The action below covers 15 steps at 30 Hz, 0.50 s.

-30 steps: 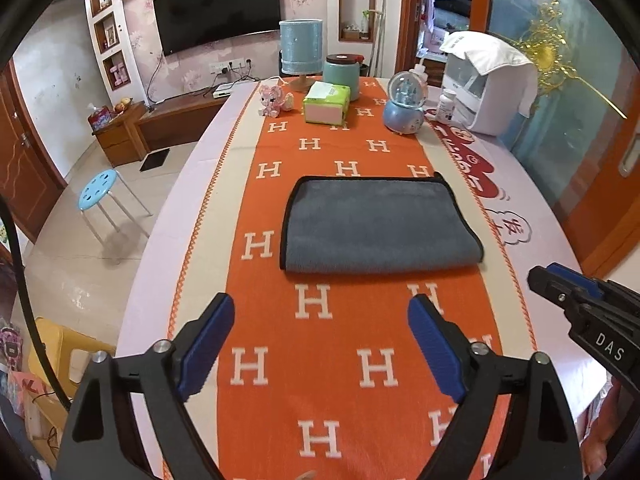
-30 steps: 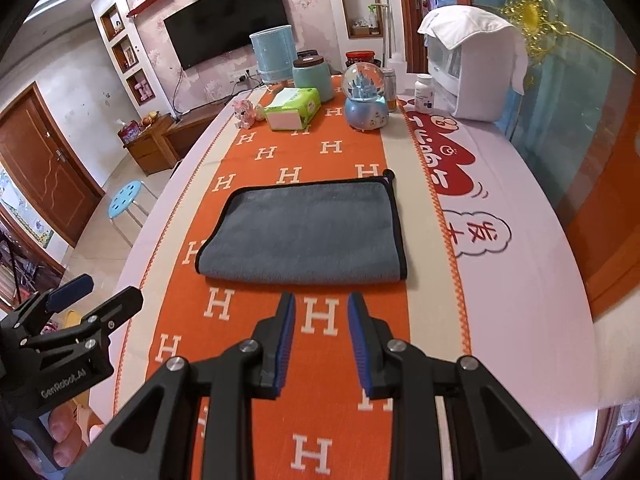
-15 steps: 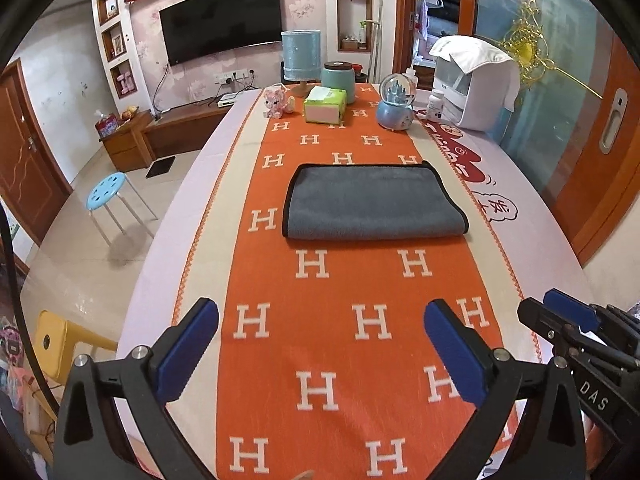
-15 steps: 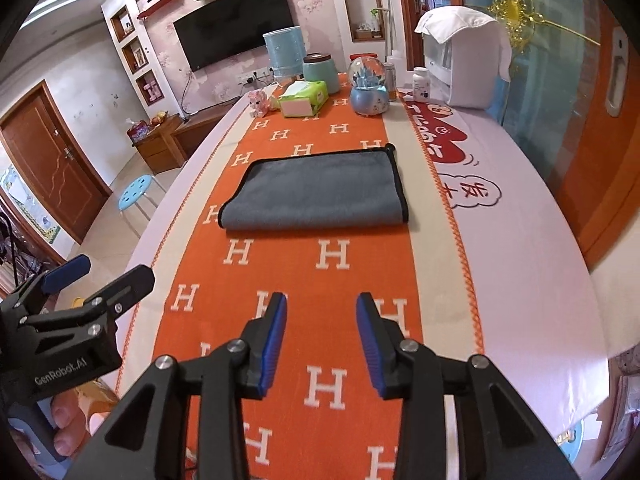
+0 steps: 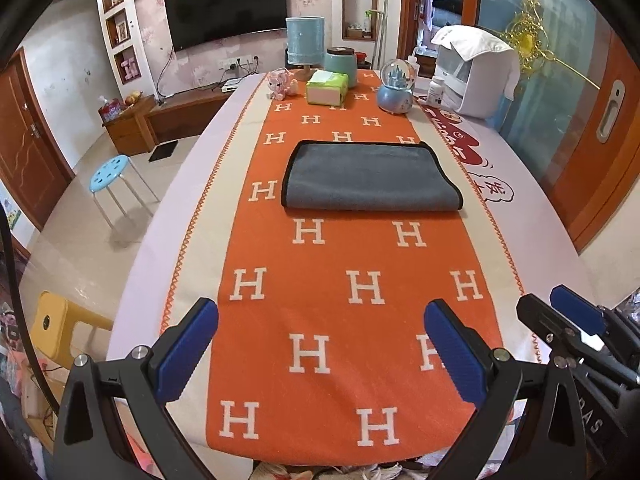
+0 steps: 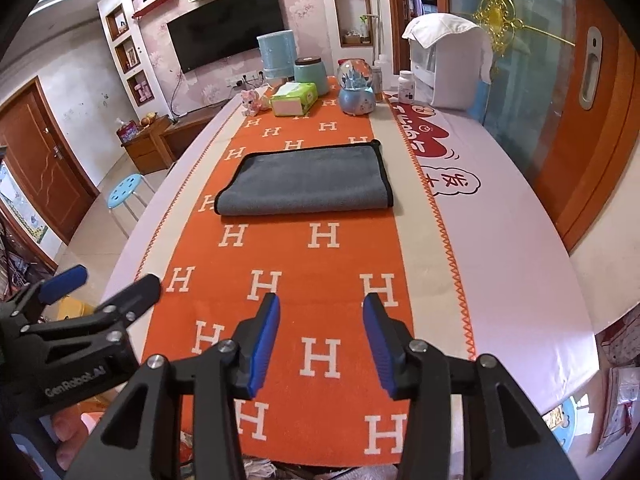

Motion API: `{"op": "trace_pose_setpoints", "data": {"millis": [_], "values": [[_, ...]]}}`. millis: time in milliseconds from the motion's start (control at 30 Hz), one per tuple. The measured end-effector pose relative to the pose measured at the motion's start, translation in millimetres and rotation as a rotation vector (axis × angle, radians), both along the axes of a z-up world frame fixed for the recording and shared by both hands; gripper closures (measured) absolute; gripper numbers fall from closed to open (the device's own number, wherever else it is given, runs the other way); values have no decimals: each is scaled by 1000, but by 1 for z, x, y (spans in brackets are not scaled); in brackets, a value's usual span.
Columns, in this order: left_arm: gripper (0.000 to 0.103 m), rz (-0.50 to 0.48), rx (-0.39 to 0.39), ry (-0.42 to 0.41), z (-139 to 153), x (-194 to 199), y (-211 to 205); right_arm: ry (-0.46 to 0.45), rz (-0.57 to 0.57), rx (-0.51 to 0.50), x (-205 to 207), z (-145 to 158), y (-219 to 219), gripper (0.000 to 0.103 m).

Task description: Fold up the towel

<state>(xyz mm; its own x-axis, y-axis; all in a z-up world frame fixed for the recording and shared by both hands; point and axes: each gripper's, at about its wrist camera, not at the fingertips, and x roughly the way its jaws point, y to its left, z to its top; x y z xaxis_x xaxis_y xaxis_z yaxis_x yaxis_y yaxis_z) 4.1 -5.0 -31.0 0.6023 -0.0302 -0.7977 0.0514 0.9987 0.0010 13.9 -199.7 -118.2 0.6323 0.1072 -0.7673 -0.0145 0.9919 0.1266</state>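
A grey towel (image 5: 370, 176) with black trim lies folded flat on the orange H-patterned runner (image 5: 340, 280) in the middle of the table; it also shows in the right wrist view (image 6: 306, 182). My left gripper (image 5: 320, 344) is open and empty, held over the near end of the table, well back from the towel. My right gripper (image 6: 320, 332) is open and empty, also near the table's front edge. Each gripper shows at the edge of the other's view: the right one (image 5: 568, 328), the left one (image 6: 80, 292).
At the far end stand a blue lamp (image 5: 305, 46), a teal jar (image 5: 341, 66), a green tissue box (image 5: 326, 87), a pink toy (image 5: 280, 85), a snow globe (image 5: 396, 86), a pill bottle (image 5: 437, 90) and a white appliance (image 5: 476, 76). A blue stool (image 5: 114, 172) stands left of the table.
Both grippers have pulled back from the towel toward the table's near edge. The right gripper's jaws have opened wider. The towel has stayed folded in place.
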Motion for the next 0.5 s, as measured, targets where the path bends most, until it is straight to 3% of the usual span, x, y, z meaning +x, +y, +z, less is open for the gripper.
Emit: {"op": "trace_pose_setpoints", "data": {"millis": [500], "values": [[1,9,28,-42,7,-13,-2,-5,-23,6,-7,5,0,53]]}}
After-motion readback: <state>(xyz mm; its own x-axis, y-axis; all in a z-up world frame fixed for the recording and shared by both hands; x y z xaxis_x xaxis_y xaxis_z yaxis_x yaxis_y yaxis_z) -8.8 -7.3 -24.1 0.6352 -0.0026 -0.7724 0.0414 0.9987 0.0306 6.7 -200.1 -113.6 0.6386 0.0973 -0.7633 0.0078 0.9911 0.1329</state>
